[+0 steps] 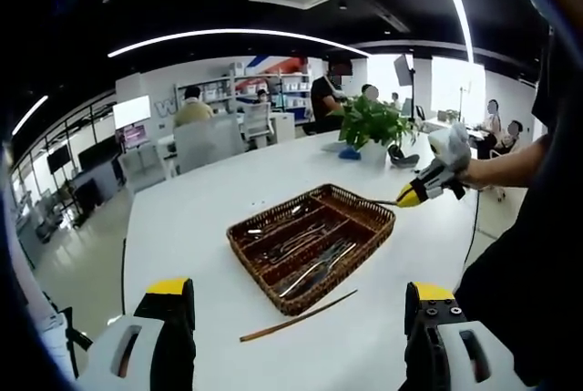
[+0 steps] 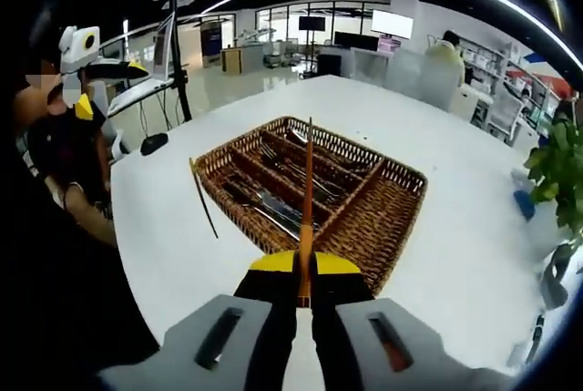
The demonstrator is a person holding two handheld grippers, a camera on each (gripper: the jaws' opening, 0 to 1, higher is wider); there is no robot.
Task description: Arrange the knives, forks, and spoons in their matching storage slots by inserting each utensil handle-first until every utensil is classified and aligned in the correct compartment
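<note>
A brown wicker tray (image 1: pixel 375 211) (image 2: pixel 404 178) with several long compartments sits mid-table; metal cutlery (image 1: pixel 310 254) (image 2: pixel 273 201) lies in some of them. My right gripper (image 2: pixel 305 272) (image 1: pixel 412 194) is shut on a brown chopstick (image 2: pixel 307 190), which points out over the tray's middle divider. In the left gripper view that gripper hovers at the tray's far right corner. A second chopstick (image 1: pixel 299 316) (image 2: pixel 202 198) lies loose on the white table (image 1: pixel 200 218) beside the tray. My left gripper (image 1: pixel 299 291) (image 2: pixel 84 63) is open and held back from the tray, nothing between its jaws.
A potted plant (image 1: pixel 369 122) (image 2: pixel 557 172) and a small blue item (image 1: pixel 349 152) stand at the table's far end. A black object (image 2: pixel 155 143) lies near the table edge. The person's arm (image 1: pixel 510 165) reaches in. Seated people and chairs (image 1: pixel 205 140) are beyond.
</note>
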